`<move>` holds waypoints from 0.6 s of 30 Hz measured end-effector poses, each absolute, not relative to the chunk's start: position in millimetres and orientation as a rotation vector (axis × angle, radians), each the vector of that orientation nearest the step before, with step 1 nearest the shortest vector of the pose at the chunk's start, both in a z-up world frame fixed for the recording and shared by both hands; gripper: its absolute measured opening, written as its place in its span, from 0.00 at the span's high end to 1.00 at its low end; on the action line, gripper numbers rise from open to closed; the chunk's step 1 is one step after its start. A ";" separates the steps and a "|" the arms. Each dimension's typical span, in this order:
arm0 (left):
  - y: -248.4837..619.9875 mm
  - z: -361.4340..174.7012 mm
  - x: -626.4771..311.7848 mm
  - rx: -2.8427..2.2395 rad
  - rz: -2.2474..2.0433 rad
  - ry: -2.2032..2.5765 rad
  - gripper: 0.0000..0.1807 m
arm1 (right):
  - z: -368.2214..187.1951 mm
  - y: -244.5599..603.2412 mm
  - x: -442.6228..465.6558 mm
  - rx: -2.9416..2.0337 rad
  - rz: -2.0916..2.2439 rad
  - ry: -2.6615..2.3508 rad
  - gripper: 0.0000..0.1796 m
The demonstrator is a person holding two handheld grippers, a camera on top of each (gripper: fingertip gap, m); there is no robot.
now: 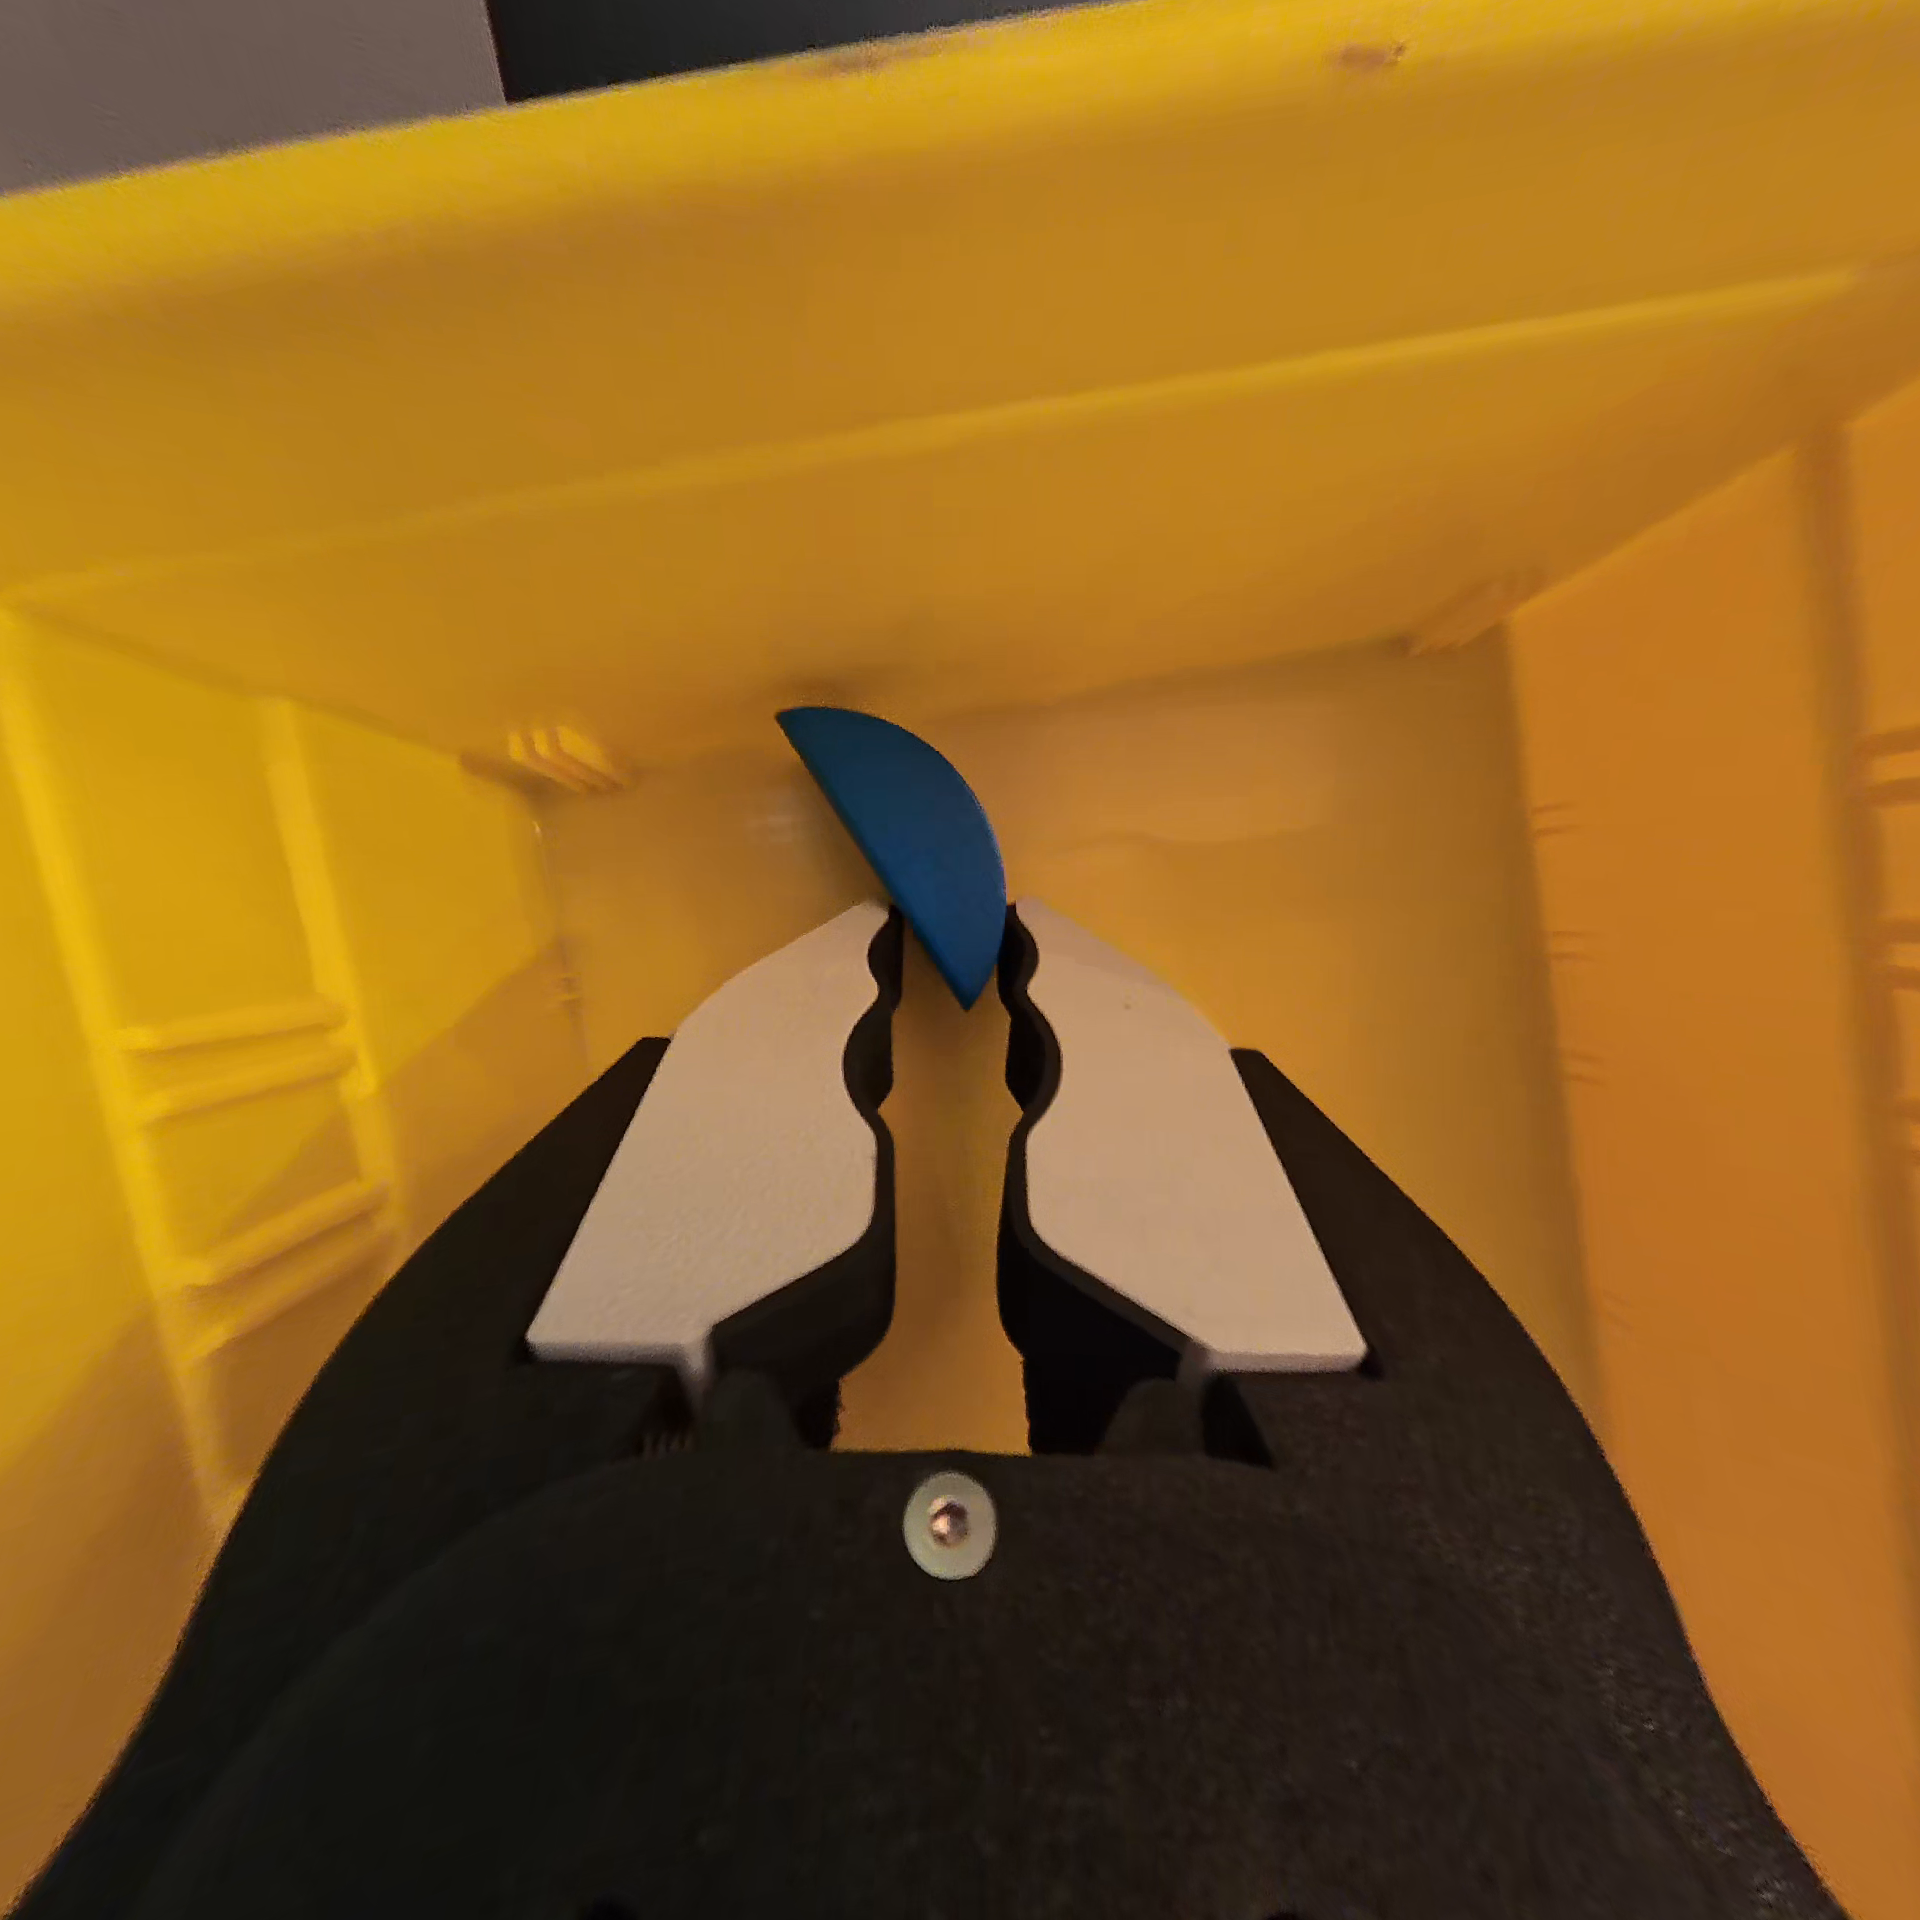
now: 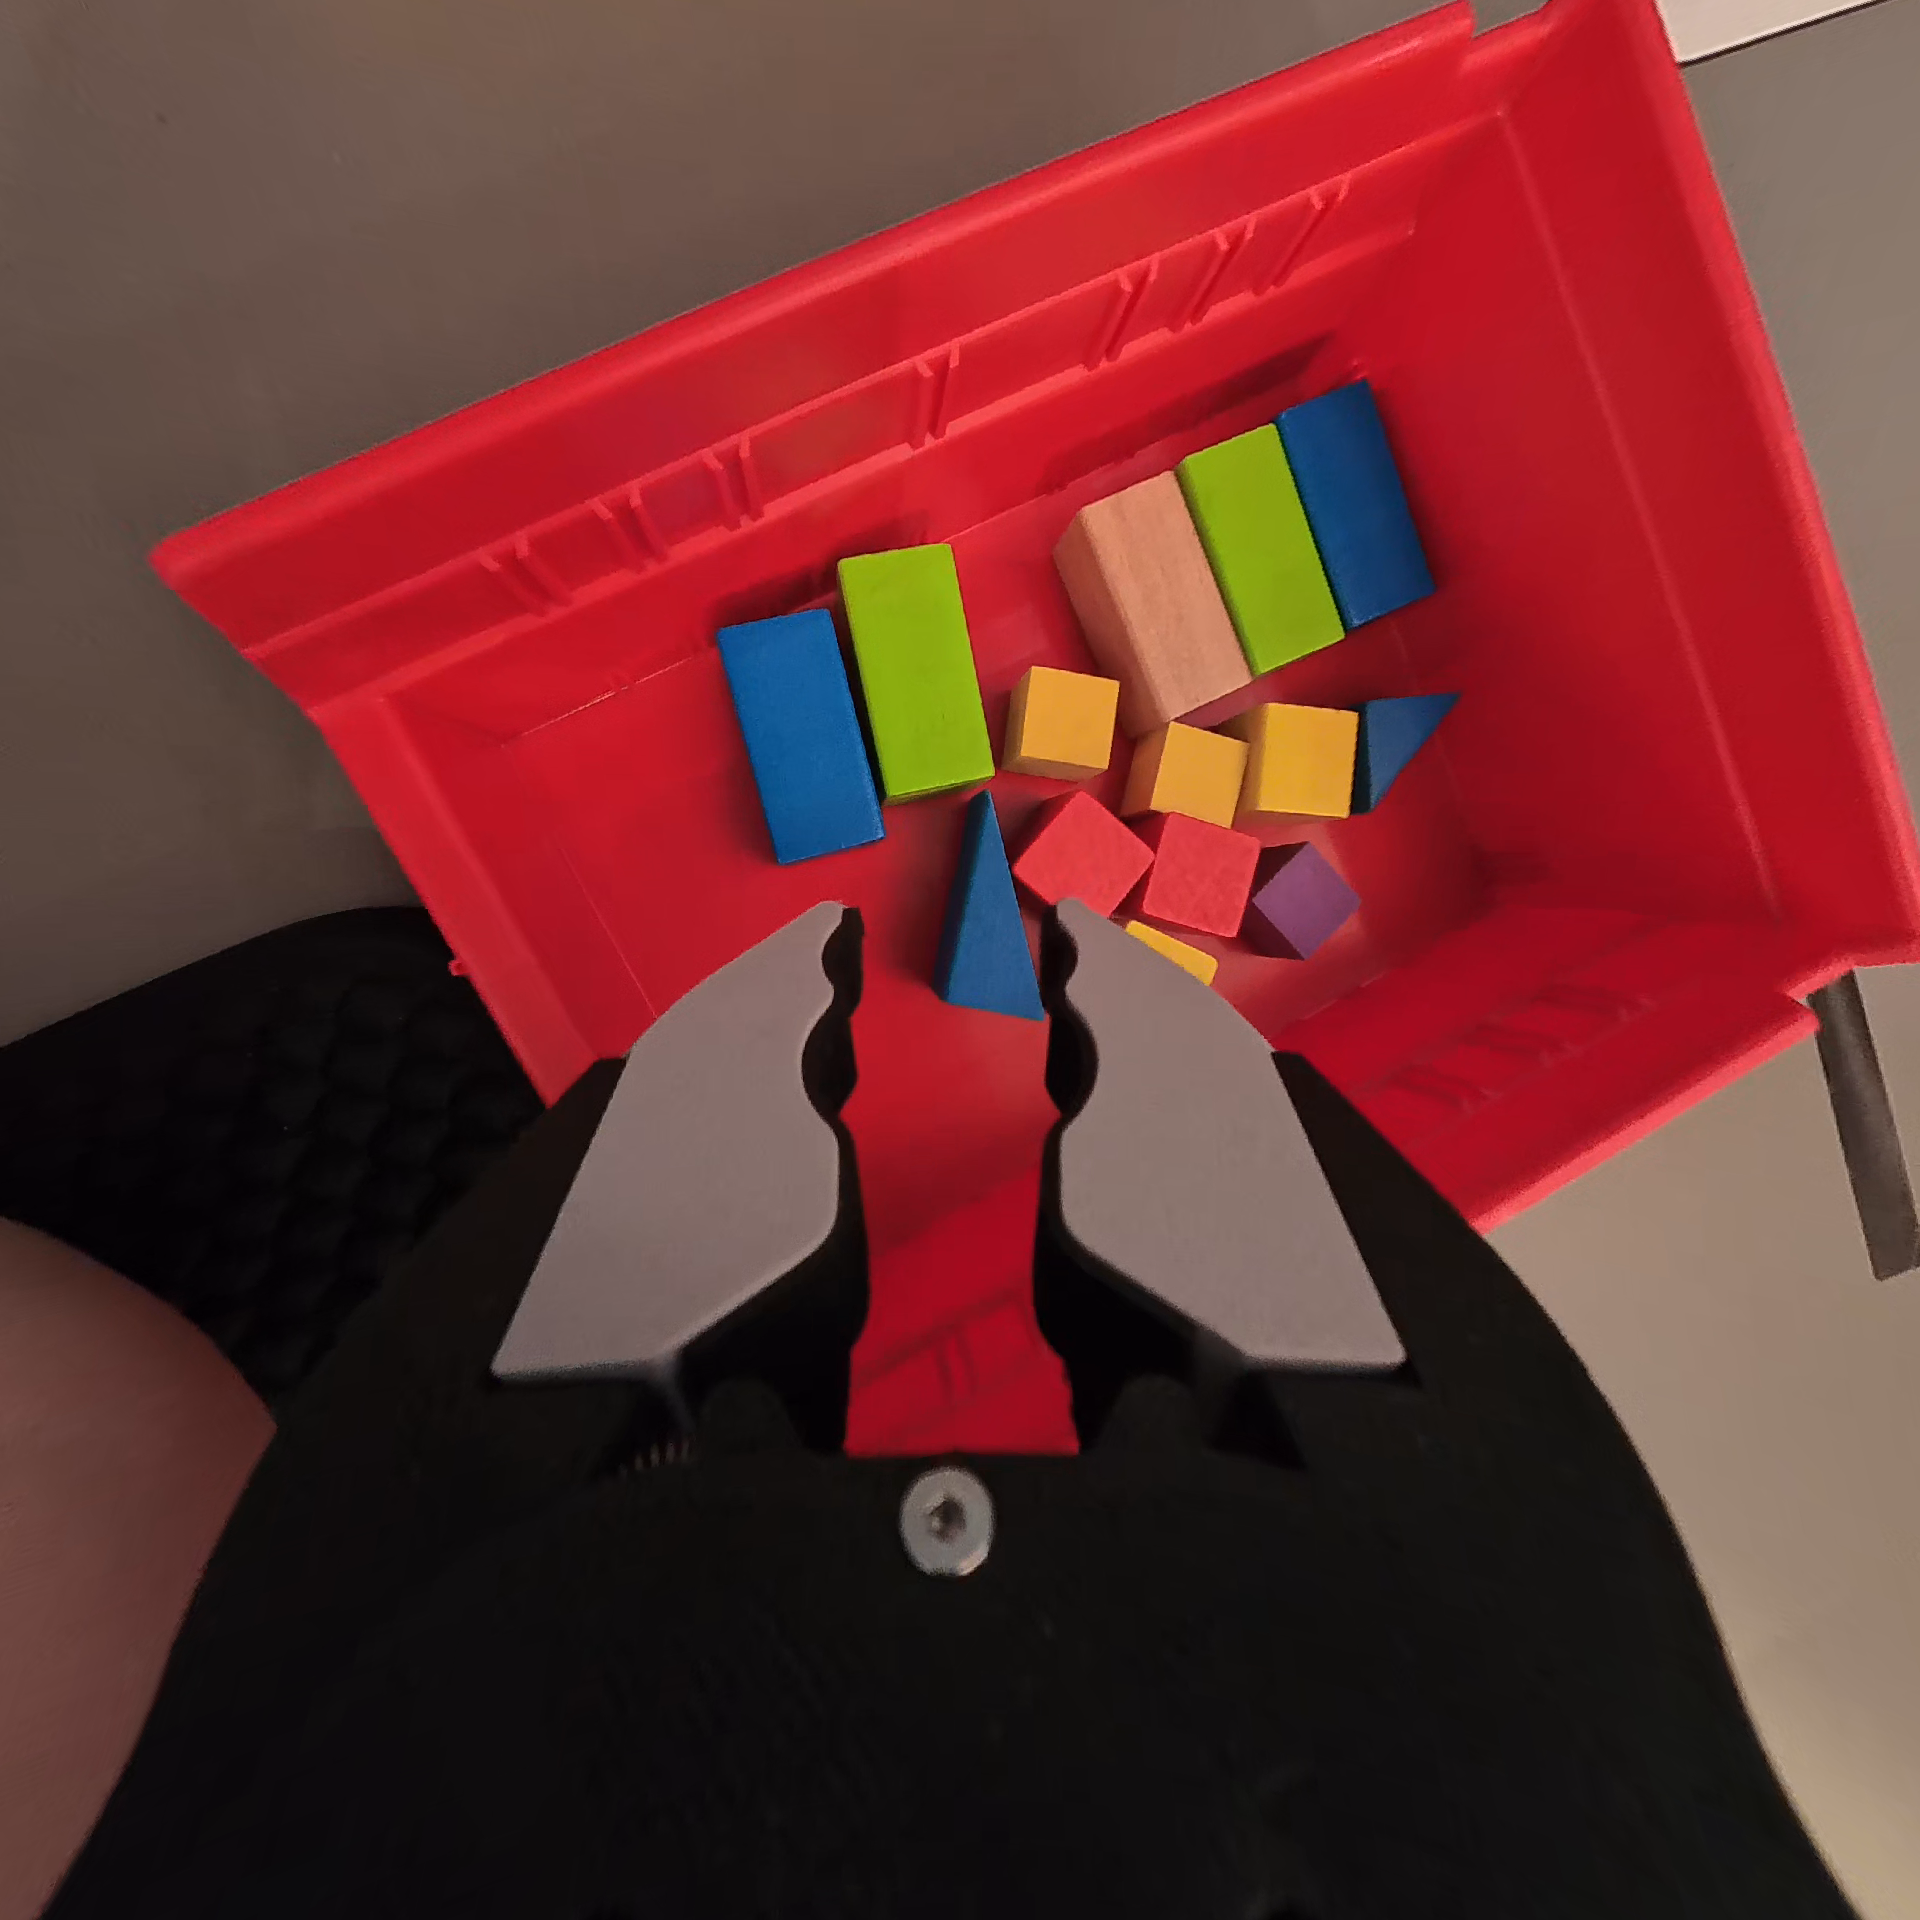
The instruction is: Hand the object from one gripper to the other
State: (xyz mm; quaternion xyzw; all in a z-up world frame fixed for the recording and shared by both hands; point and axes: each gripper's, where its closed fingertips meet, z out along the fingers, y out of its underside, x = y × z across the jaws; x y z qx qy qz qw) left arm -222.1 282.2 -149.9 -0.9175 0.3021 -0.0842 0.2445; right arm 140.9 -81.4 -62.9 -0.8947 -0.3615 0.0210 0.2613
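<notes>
In the left wrist view my left gripper (image 1: 951, 909) is inside a yellow bin (image 1: 935, 416). Its fingertips are closed on the lower end of a blue half-disc block (image 1: 914, 831), which sticks up and to the left past the tips. In the right wrist view my right gripper (image 2: 951, 925) is open and empty above a red bin (image 2: 1621, 727). A blue triangular block (image 2: 982, 935) lies on the bin floor and shows between the fingertips; I cannot tell whether they touch it. Neither gripper shows in the other's view.
The red bin holds several loose blocks: blue (image 2: 800, 732), green (image 2: 914, 670), a wooden one (image 2: 1153, 597), yellow cubes (image 2: 1060, 722), red cubes (image 2: 1195, 873) and a purple one (image 2: 1304, 899). It stands on a grey surface (image 2: 312, 260). The yellow bin's walls close in around the left gripper.
</notes>
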 end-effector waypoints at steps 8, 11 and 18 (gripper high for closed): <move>264.6 -134.4 -229.8 -2.536 -0.336 0.965 0.91 | -65.7 -78.6 140.5 -2.430 0.045 -0.989 0.82; 253.7 -115.9 -226.9 -2.507 -0.462 1.012 0.91 | -62.5 -74.3 137.6 -2.406 0.033 -0.999 0.82; 204.5 -35.1 -194.3 -2.131 -0.740 1.310 0.91 | -18.2 -46.9 97.2 -2.110 0.061 -1.055 0.82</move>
